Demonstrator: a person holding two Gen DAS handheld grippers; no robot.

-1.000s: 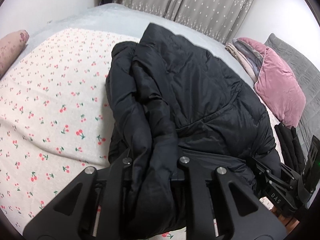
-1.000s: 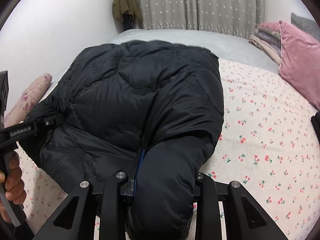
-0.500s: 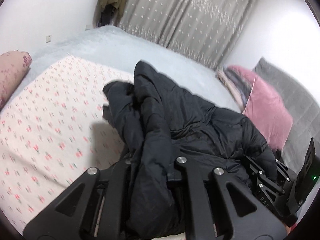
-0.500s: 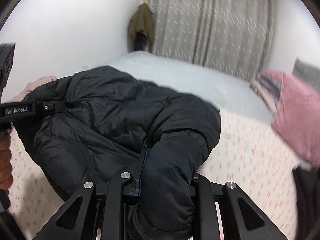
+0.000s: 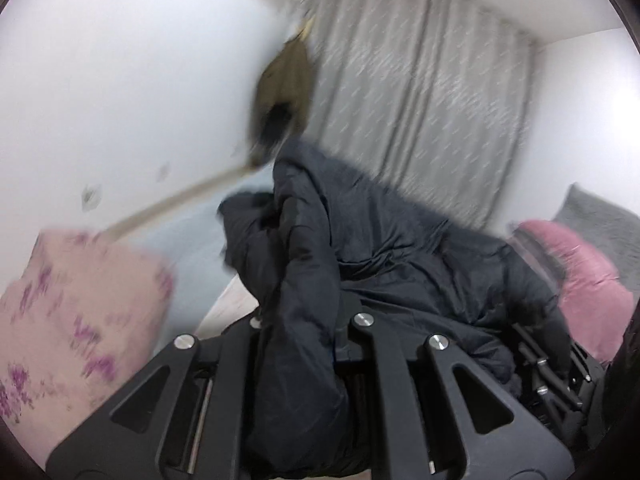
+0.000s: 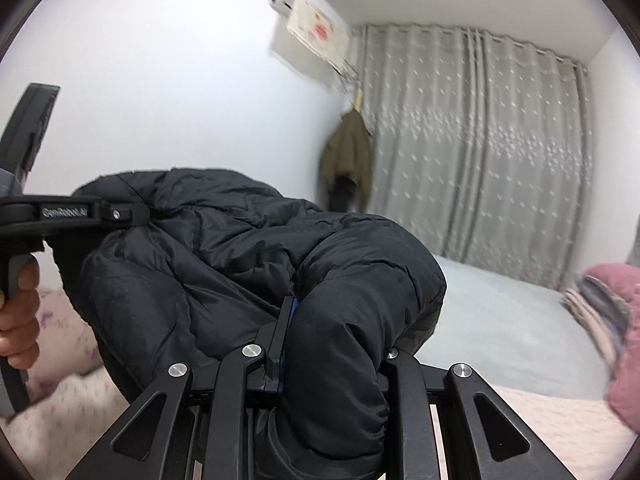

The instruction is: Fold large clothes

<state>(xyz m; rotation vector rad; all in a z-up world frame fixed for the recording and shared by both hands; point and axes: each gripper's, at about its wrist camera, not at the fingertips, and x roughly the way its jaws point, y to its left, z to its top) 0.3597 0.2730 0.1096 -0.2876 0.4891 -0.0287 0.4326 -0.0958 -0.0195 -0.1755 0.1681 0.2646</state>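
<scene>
A black puffer jacket [image 5: 400,264] hangs bunched between both grippers, lifted above the bed. My left gripper [image 5: 304,316] is shut on a thick fold of it, which hides most of both fingers. In the right wrist view the jacket [image 6: 224,264] bulges over my right gripper [image 6: 340,320], which is shut on another padded fold; only its left finger [image 6: 286,320] shows. The left gripper [image 6: 80,212] appears at the left edge of that view, held by a hand [image 6: 20,312]. The blurred right gripper [image 5: 552,376] shows at the lower right of the left wrist view.
A pink floral pillow [image 5: 80,312] lies at the left and a pink velvet pillow [image 5: 584,280] at the right. A grey blanket [image 6: 500,312] covers the far bed. Behind it are grey curtains [image 6: 480,152], an olive coat [image 6: 348,156] hanging in the corner and white walls.
Both grippers have risen and swung with the jacket, lifting it off the cherry-print sheet. Both views now tilt up toward the wall and curtains. The grips are unchanged.
</scene>
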